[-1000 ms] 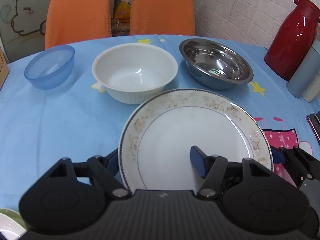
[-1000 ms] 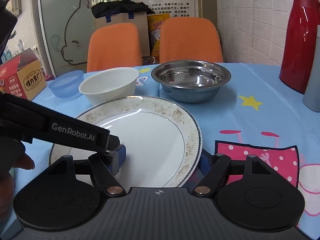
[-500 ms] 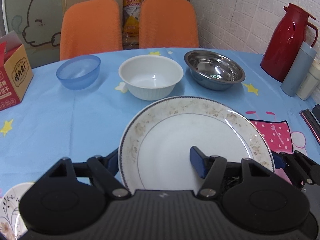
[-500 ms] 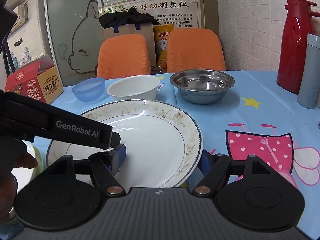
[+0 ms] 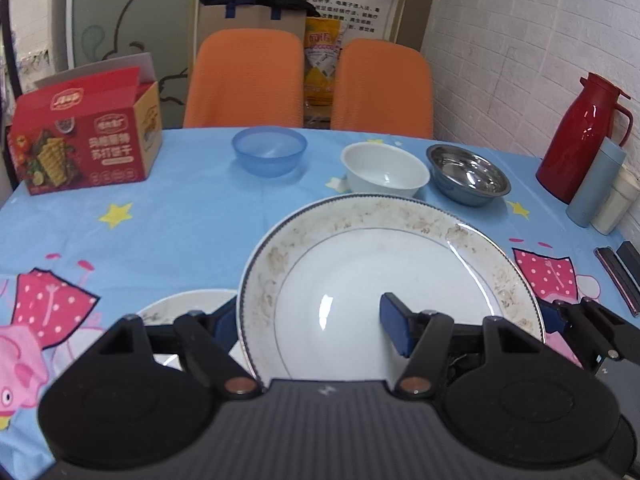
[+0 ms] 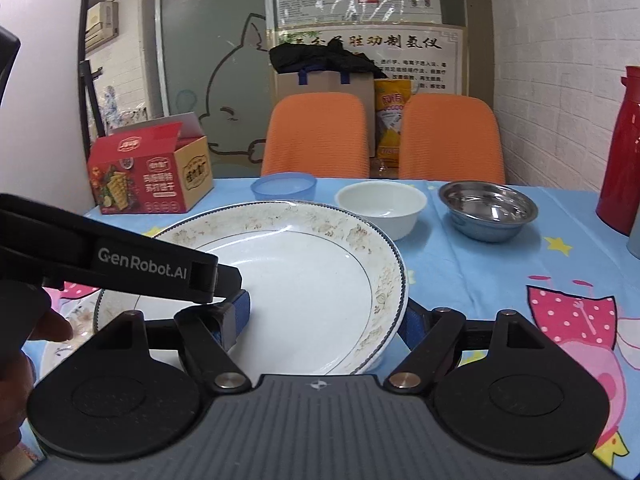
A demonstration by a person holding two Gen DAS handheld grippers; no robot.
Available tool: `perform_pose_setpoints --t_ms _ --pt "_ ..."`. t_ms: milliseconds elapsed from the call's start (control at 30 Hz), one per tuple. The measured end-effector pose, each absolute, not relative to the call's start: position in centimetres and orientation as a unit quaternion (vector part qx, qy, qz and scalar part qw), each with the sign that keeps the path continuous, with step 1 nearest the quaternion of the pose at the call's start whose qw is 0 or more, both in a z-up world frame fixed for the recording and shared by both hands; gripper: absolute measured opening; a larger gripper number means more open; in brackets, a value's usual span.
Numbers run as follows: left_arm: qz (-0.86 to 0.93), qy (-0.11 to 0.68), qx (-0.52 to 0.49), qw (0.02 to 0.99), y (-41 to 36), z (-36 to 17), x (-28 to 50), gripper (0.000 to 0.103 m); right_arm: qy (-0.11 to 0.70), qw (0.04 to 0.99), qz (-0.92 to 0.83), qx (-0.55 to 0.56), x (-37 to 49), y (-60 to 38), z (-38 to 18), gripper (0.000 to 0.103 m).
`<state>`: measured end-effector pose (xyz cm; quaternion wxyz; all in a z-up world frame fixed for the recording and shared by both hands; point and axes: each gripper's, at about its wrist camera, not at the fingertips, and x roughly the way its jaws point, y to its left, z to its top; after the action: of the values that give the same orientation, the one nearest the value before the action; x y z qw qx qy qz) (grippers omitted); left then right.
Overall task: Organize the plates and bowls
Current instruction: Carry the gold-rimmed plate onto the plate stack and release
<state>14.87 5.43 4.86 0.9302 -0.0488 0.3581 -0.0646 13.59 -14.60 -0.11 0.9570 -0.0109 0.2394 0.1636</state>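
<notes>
- the left gripper [image 5: 310,322] is clenched on the left rim of the large plate [image 5: 384,280]: one blue pad lies on the plate's inner face, the other sits under the rim.
- the right gripper [image 6: 326,318] grasps the same large plate [image 6: 304,280] at its right rim, one pad inside the well and one beneath the edge, so both grippers carry it together.
- the large plate hangs clear of the counter [image 5: 168,224], tilted a little toward the cameras, its floral border stained brown.
- just below and to the left of it, a smaller plate [image 5: 180,306] lies flat on the counter, partly hidden behind the left gripper.
- well beyond, in a row near the far edge, stand a blue bowl [image 5: 269,151], a white bowl [image 5: 385,168] and a steel bowl [image 5: 468,180], all apart from one another.
- the step in hand looks like the carry of the large plate toward a stacking spot; the bowls appear not yet gathered.
- the next move likely calls for levelling the plate and lowering it with both grippers in step, because uneven release could let it slide or knock the smaller plate; whether it should go over or under that plate i cannot tell.
</notes>
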Motion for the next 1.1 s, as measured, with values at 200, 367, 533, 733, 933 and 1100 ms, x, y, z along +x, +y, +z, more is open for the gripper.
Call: perform_pose_setpoints --t_ms 200,367,533,733,933,1100 --pt "-0.004 0.366 -0.064 0.928 10.9 3.3 11.9 0.062 0.25 0.942 0.221 -0.035 11.9 -9.4 -1.2 0.103" --pt "0.02 0.379 -0.081 0.921 13.6 1.8 10.9 0.062 0.269 0.929 0.251 -0.049 11.1 -7.1 -2.3 0.103" --pt "0.012 0.372 -0.089 0.924 14.0 1.3 10.5 0.063 0.269 0.929 0.249 -0.059 11.1 -6.4 -2.6 0.103" --pt "0.009 0.351 -0.096 0.931 14.4 1.3 10.4 0.065 0.268 0.928 0.251 -0.065 11.5 -6.6 -2.9 0.103" --pt "0.029 0.274 -0.042 0.96 14.0 4.0 9.2 0.072 0.267 0.927 0.258 -0.049 11.4 -7.0 -2.9 0.103" --pt "0.025 0.271 -0.029 0.962 13.4 4.4 9.4 0.073 0.248 0.933 0.256 -0.042 11.0 -7.5 -2.3 0.103"
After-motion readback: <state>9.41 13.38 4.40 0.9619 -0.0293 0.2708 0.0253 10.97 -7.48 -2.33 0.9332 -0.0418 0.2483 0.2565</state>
